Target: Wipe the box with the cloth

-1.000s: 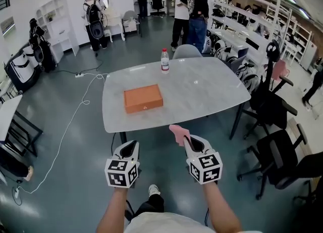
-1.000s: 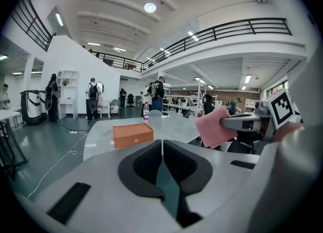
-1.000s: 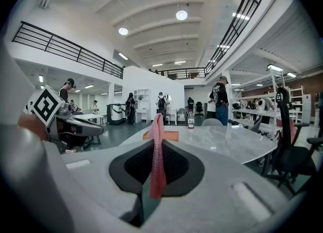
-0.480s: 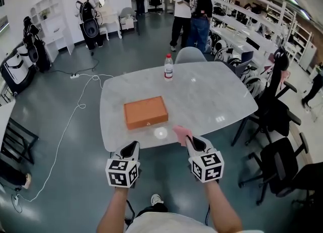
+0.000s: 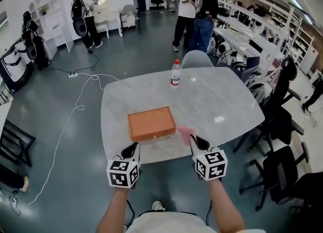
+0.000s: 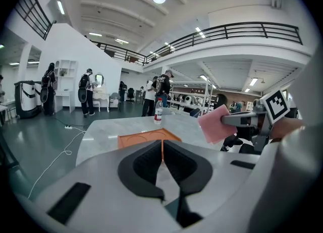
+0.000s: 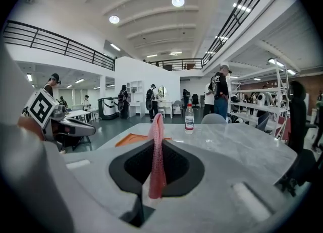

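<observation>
An orange flat box lies on the near part of the grey marble table; it also shows past the jaws in the left gripper view and in the right gripper view. My right gripper is shut on a pink cloth, which stands up between its jaws, just right of the box's near corner. My left gripper hangs below the table's near edge, jaws closed together with nothing in them. From the left gripper view the cloth shows at the right.
A water bottle stands near the table's far edge. Office chairs crowd the right side and one chair sits behind the table. People stand farther back. A white cable runs across the floor at the left.
I have stepped closer to the table. Both grippers now reach its near edge, and the cloth has come up beside the box's near right corner.
</observation>
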